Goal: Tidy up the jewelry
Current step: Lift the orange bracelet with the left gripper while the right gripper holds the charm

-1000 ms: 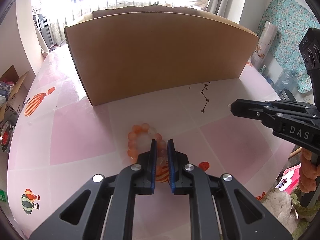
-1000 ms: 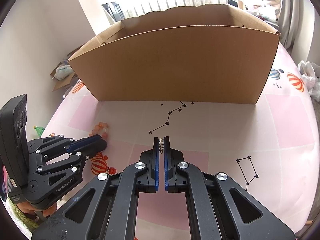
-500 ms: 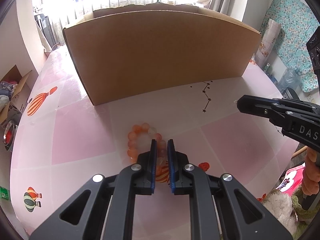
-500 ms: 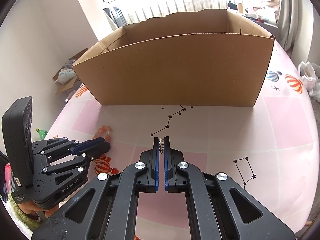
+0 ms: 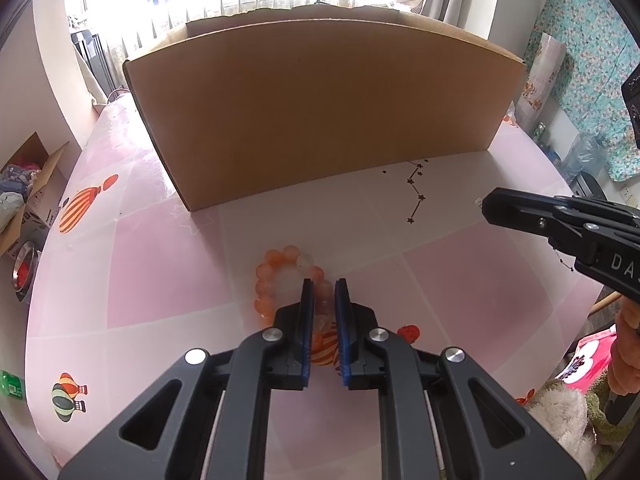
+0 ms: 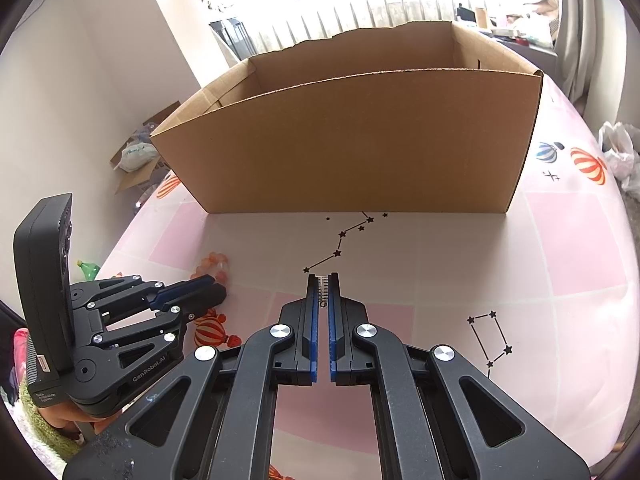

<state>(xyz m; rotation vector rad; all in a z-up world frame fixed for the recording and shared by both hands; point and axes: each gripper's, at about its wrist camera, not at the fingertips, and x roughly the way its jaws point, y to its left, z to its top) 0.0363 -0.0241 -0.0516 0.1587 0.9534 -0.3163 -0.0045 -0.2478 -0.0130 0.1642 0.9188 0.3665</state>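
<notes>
Two pieces of jewelry are in the grippers, and neither is in the box yet. On the left, the left gripper sits low on the table with its fingers nearly together around one side of the orange bead bracelet, which lies flat just past its tips. The cardboard box stands ahead of both grippers. On the right, the right gripper is closed on a small silver clasp or chain, held up above the table. I think both still need to go into the box.
</notes>
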